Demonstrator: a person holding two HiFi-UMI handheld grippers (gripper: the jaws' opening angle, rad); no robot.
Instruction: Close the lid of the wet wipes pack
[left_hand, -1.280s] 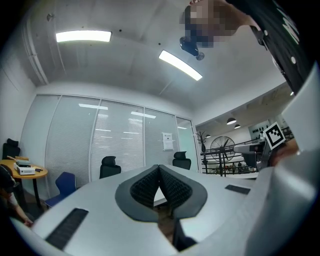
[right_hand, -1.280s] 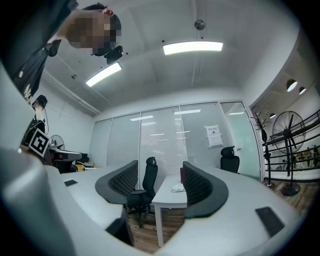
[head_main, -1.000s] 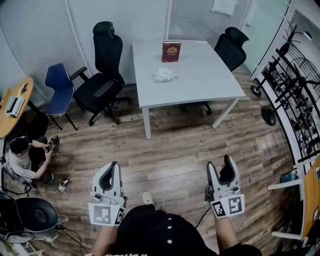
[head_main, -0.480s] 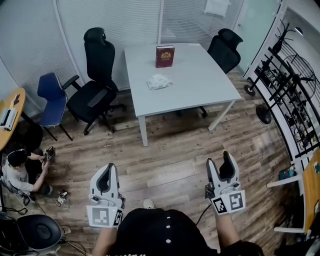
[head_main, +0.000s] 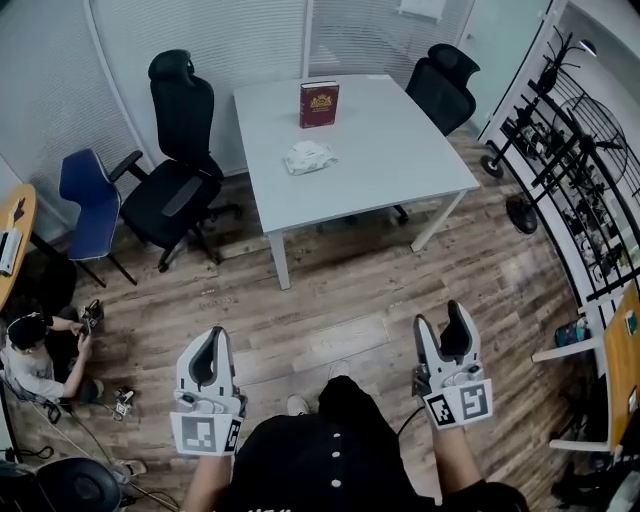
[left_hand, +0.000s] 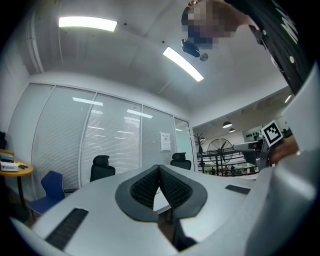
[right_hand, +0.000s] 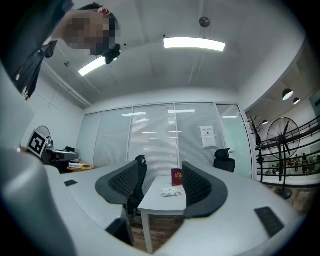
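- Someone stands on the wooden floor (head_main: 340, 300), well apart from the white tabletop (head_main: 400, 150), holding a claw low in front of the body in each hand.
- The left claw (head_main: 220, 335) has its jaws pressed together, tip against tip. In the left gripper view (left_hand: 159, 169) the two dark pads meet in a point with nothing caught between them.
- The right claw (head_main: 440, 320) has its jaws spread apart and holds nothing. In the right gripper view (right_hand: 163, 169) the gap between them frames the far-off tabletop (right_hand: 160, 200).
- The wet wipes pack (head_main: 306, 157) lies flat on the tabletop, toward its left side in the head view and out of reach of either claw. It shows as a small, pale, rumpled shape, and from here I can't tell whether its lid is up or down. The right gripper view also catches it (right_hand: 171, 192), too small to say more.
- A red book (head_main: 319, 104) stands upright behind the pack, nearer the far edge and not touching it. It also shows between the right claw's jaws (right_hand: 177, 177).
- A black office chair (head_main: 180, 150) sits just beside the tabletop's left edge, turned partly away.
- A second black chair (head_main: 440, 85) is at the far right corner.
- A blue chair (head_main: 85, 190) stands further left, near the black one.
- A seated person (head_main: 30, 350) is down on the floor at the left edge of the room, well apart from the tabletop.
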